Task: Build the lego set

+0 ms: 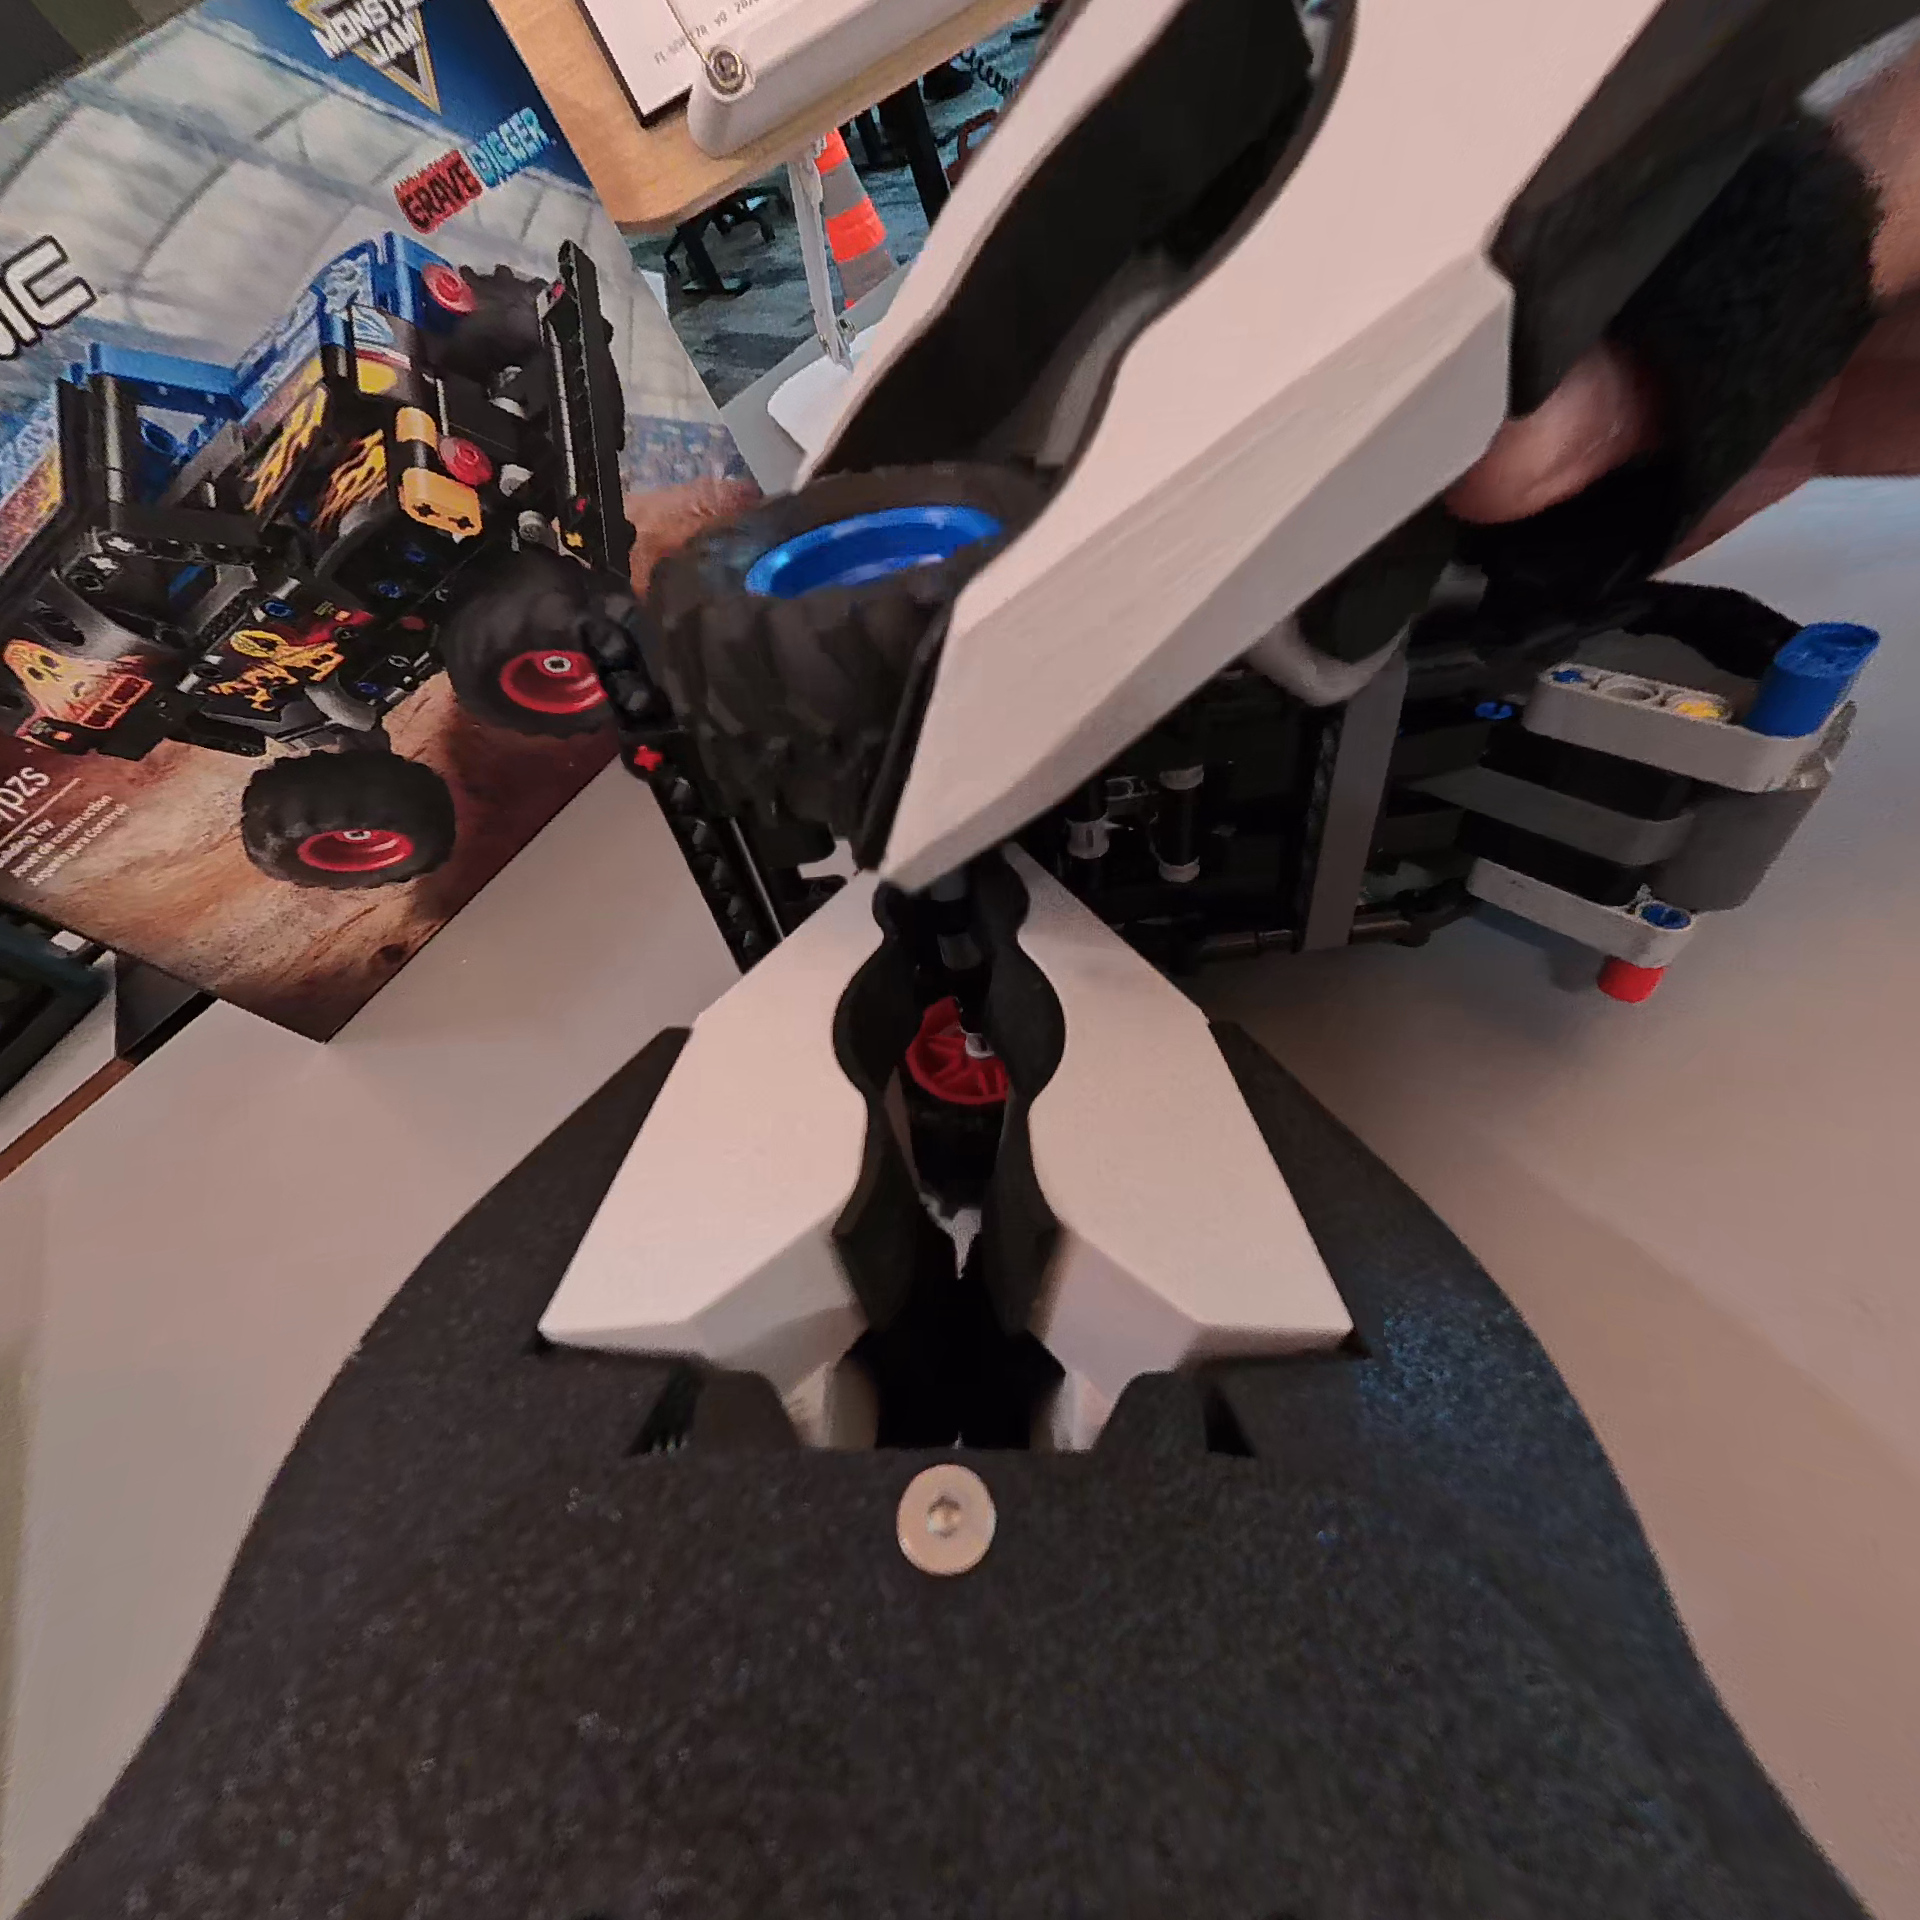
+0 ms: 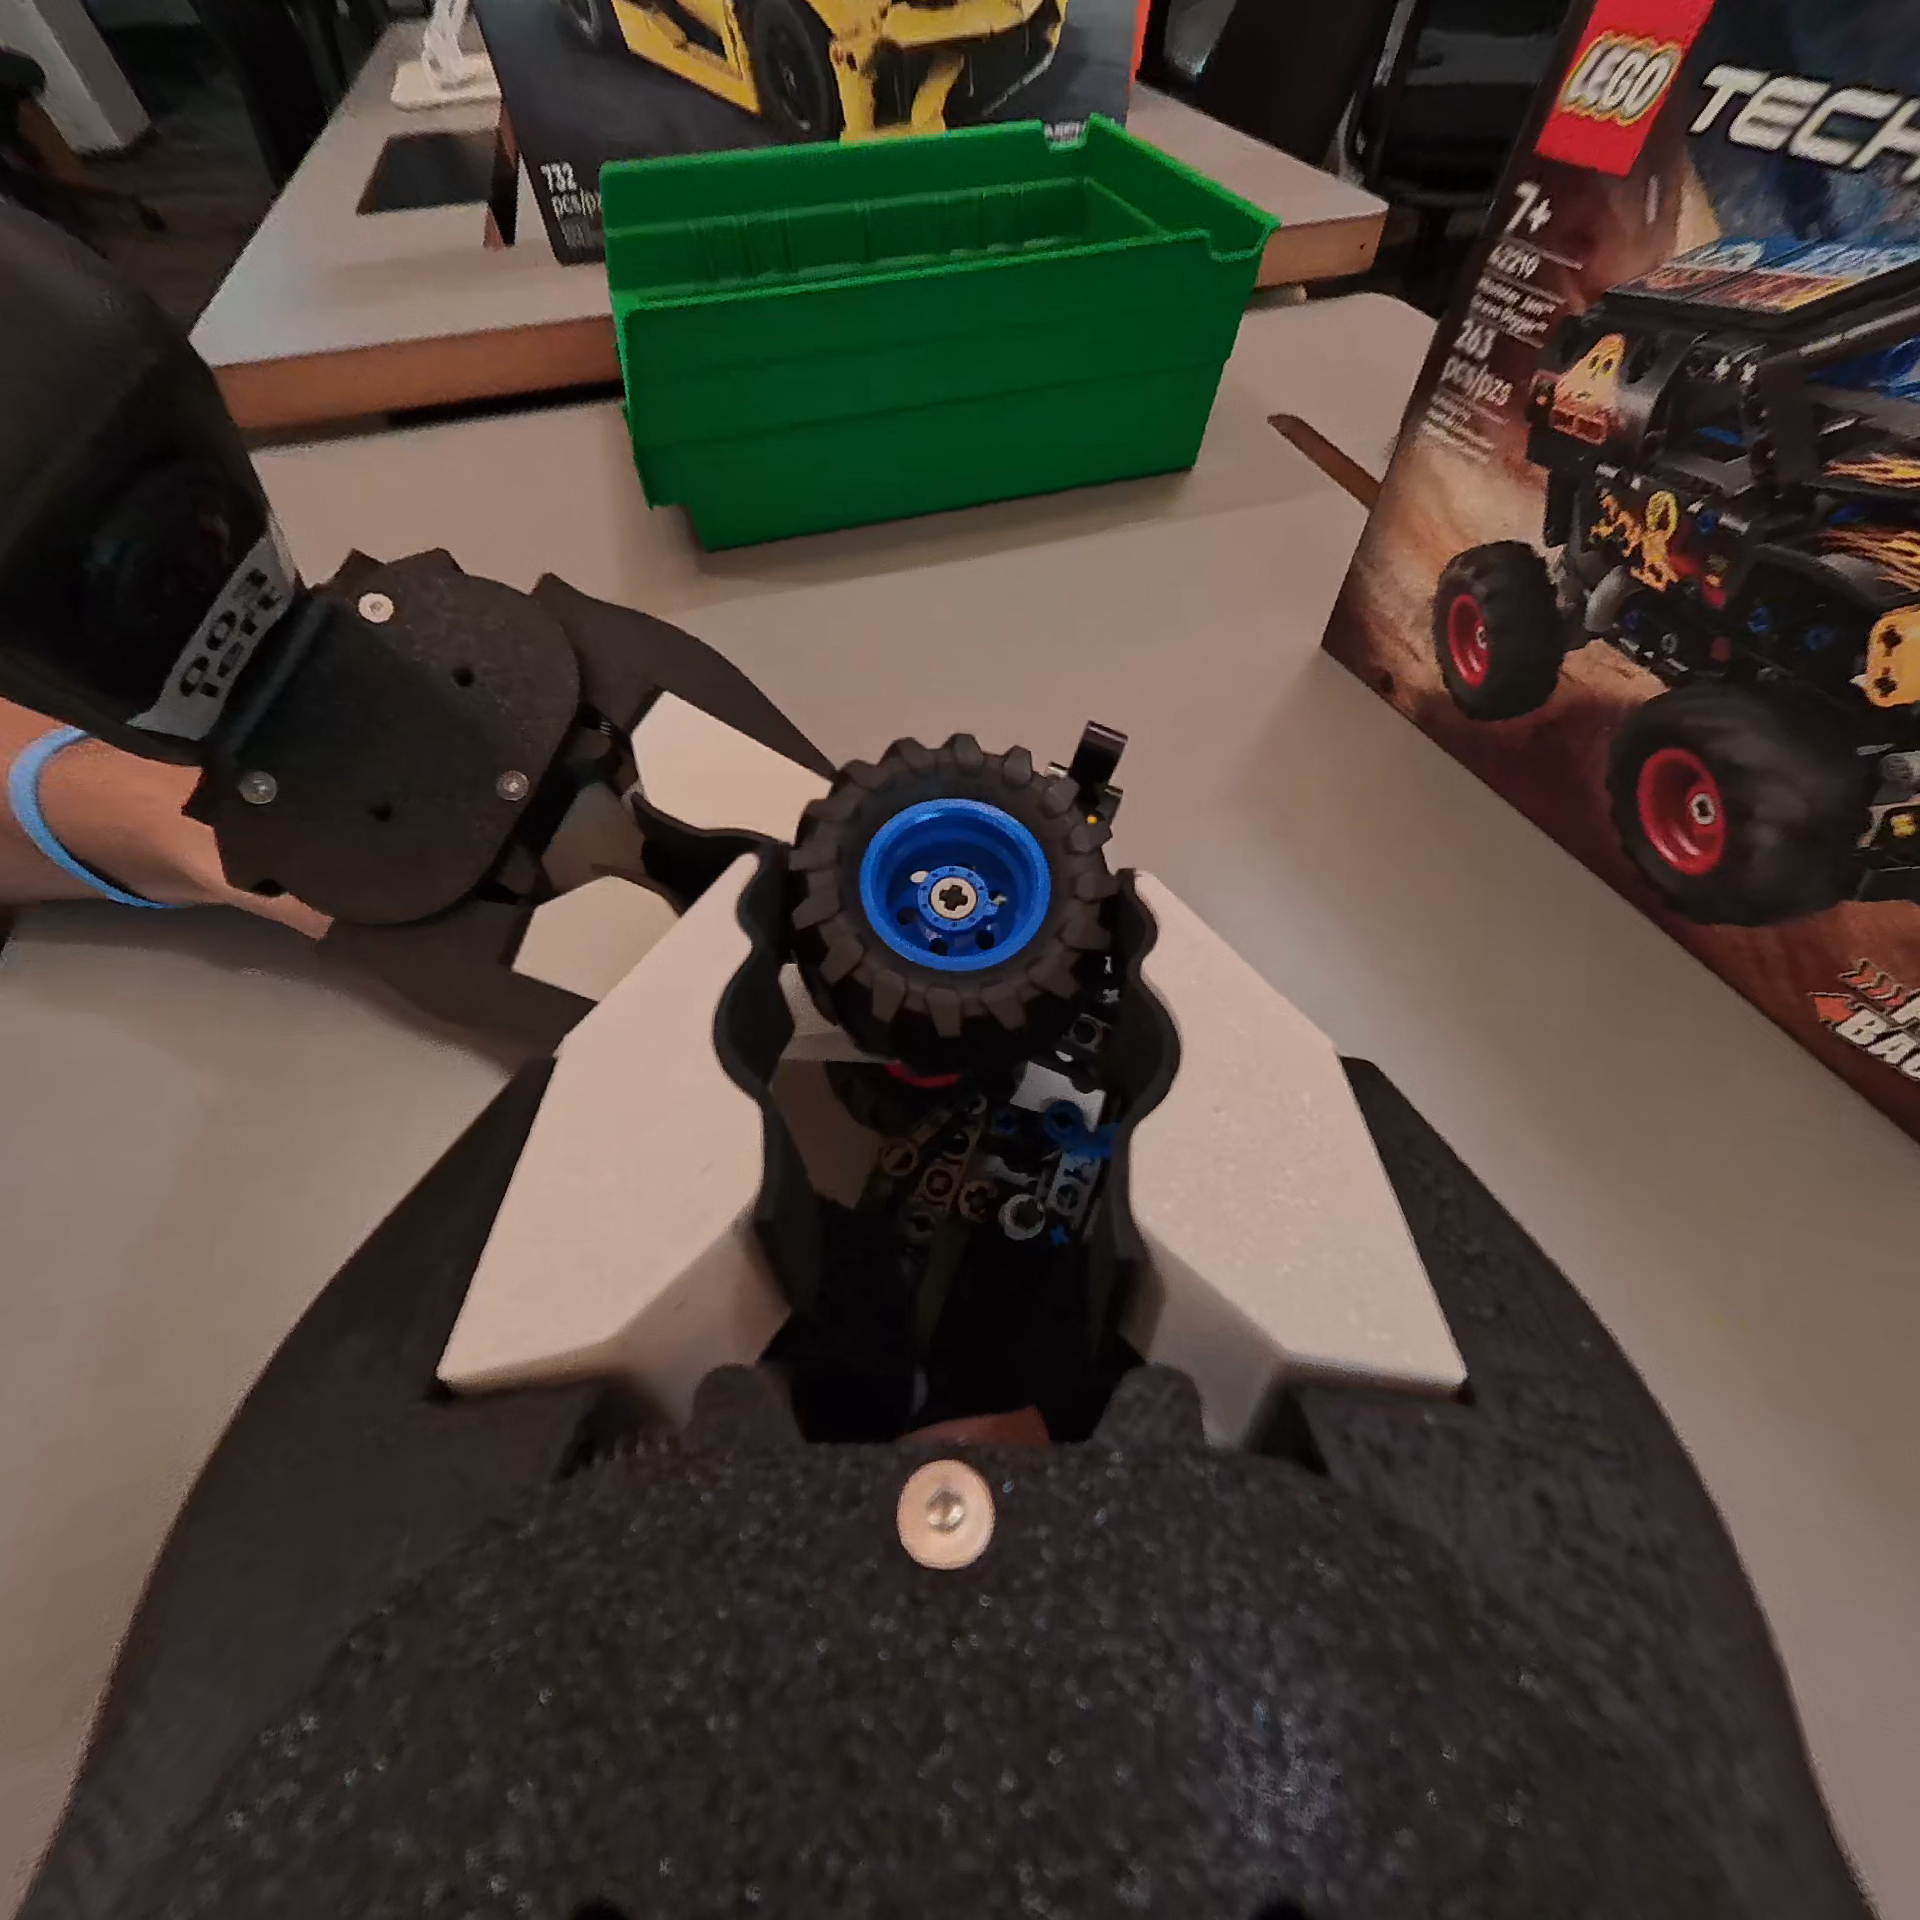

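A toy brick truck chassis [image 1: 1351, 810] lies on its side on the grey table [image 1: 1558, 1195]. My left gripper [image 1: 951, 920] is shut on a black shaft with a red hub [image 1: 951, 1060] at the chassis's near end. My right gripper [image 2: 948, 891] comes in from above and is shut on a black tyre with a blue rim [image 2: 935, 997]. The tyre [image 1: 810, 623] sits at the chassis's upper end, with a white right finger [image 1: 1143, 582] over it. In the right wrist view the left gripper [image 2: 779, 810] reaches in from the left, under the wheel, held by a hand with a blue wristband.
A green plastic bin [image 2: 935, 416] stands behind the wheel. A toy box picturing a monster truck [image 2: 1662, 520] stands to the right and shows in the left wrist view [image 1: 260, 520]. A box with a yellow car [image 2: 810, 62] stands behind the bin. An orange cone [image 1: 857, 208] stands far off. Some 5 cm of space lies between my two pairs of fingers. The monster truck [image 2: 1662, 520] is about 20 cm from both grippers' fingertips. It turns up in the left wrist view [image 1: 262, 652] as well.
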Demonstrator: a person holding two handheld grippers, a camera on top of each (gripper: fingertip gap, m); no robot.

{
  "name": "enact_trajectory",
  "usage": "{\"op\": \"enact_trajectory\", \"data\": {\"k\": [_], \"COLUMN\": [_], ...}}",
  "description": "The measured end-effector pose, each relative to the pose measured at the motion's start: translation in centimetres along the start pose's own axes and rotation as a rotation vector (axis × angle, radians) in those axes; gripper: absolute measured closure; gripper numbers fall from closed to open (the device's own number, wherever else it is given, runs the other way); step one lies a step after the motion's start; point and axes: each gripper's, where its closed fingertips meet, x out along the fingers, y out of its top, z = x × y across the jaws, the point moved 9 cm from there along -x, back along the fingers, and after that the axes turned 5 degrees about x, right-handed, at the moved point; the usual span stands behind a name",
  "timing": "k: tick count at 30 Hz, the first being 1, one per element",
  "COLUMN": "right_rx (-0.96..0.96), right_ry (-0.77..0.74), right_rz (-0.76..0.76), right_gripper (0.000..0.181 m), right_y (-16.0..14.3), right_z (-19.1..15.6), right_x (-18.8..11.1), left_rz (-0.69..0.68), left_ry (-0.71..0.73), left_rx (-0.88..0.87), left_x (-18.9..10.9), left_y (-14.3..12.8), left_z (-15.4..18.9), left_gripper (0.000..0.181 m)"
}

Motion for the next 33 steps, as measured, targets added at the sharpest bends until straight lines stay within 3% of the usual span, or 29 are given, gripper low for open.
{"op": "enact_trajectory", "data": {"k": [5,15,27,33], "right_rx": [-0.080,-0.017,-0.014,0.142], "right_ry": [-0.051,0.016,0.012,0.114], "right_rz": [-0.077,-0.008,-0.013,0.009], "right_gripper": [0.113,0.125,0.122,0.123], "right_y": [-0.5,-0.4,-0.4,0.3], "right_z": [-0.4,-0.1,0.0,0.9], "right_x": [0.1,-0.4,-0.1,-1.1], "left_rz": [-0.004,0.003,-0.018,-0.013], "left_ry": [-0.009,0.007,0.002,-0.009], "left_rx": [0.016,0.038,0.015,0.003], "left_x": [0.0,-0.1,0.0,-0.1], "left_y": [0.0,-0.1,-0.2,-0.2], "left_z": [0.2,0.2,0.1,0.0], "left_gripper": [0.173,0.173,0.173,0.173]}}
